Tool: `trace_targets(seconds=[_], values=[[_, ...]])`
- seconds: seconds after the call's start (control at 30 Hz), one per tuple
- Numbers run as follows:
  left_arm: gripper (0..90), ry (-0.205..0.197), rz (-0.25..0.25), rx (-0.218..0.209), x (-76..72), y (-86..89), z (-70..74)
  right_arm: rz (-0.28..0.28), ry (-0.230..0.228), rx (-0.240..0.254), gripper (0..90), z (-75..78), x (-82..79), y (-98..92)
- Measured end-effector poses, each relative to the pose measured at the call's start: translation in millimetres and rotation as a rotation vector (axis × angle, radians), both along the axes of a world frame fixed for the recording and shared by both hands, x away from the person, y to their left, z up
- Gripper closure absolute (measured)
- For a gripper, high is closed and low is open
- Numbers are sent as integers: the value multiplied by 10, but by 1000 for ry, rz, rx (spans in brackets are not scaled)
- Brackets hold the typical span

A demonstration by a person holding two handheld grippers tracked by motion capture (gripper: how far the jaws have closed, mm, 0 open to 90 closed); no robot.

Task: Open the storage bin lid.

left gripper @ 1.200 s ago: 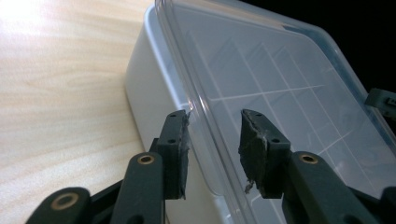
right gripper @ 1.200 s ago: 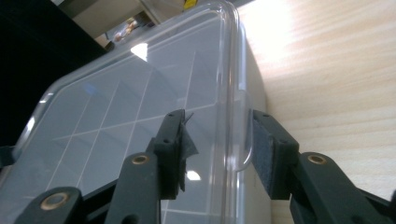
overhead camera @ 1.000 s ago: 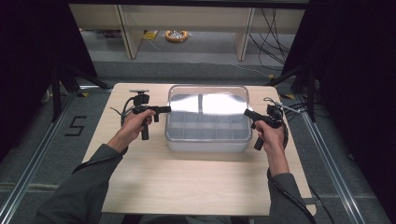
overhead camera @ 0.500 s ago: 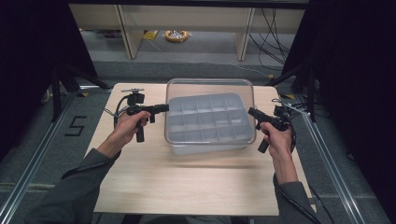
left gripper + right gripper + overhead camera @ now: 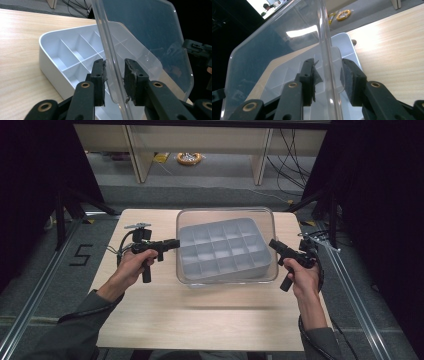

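Two grippers: one clear lid (image 5: 225, 245) is carried between them, held above the white divided tray (image 5: 220, 252) at mid-table.
Table (image 5: 200, 320): pale wood; the tray is seen resting on it, the lid raised over the tray.
Lid, position: lifted clear of the tray, near edge low, far edge tipped up, as the gripper views show.
Lid, long axis: judged to run left to right, from one gripper to the other; the broad face is turned toward the person.
Left gripper (image 5: 114, 75): clenched on the lid's left rim, the thin wall caught between both pads.
Right gripper (image 5: 327, 75): clenched on the lid's right rim in the same way.
Risk, largest: the lid could twist or swing if one hand is raised faster than the other; only narrow rim strips are held.
Risk, lesser: slick plastic may slip through the pads if the grip is eased.
Risk, least: the low near edge could catch the tray wall and drag the tray.
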State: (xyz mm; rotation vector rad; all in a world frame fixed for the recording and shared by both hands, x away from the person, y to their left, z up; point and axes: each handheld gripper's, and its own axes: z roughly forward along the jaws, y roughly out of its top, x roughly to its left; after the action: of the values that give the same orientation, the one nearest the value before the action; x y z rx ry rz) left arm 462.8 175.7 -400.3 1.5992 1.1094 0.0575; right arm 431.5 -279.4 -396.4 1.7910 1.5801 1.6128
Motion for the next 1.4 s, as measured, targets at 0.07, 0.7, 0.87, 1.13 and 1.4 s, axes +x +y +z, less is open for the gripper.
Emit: trace_targets(seconds=[0.07,0.7,0.87,1.13,1.4], values=[[696,-2,-9,-8,-67,-7,1,2,-13,-22,647,-4,-31,-34],[698,36,-118,-18,-652,-17,-291,6,0,-19,648,-228,-600,-147],[695,59,-132,-7,-698,-27,-384,-1,-17,-38,649,-273,-729,-140],[693,72,-128,5,-740,-16,-468,2,-9,-47,645,-350,-824,-103],[690,81,-144,-4,-822,22,-521,19,-7,-36,647,-457,-995,-77]])
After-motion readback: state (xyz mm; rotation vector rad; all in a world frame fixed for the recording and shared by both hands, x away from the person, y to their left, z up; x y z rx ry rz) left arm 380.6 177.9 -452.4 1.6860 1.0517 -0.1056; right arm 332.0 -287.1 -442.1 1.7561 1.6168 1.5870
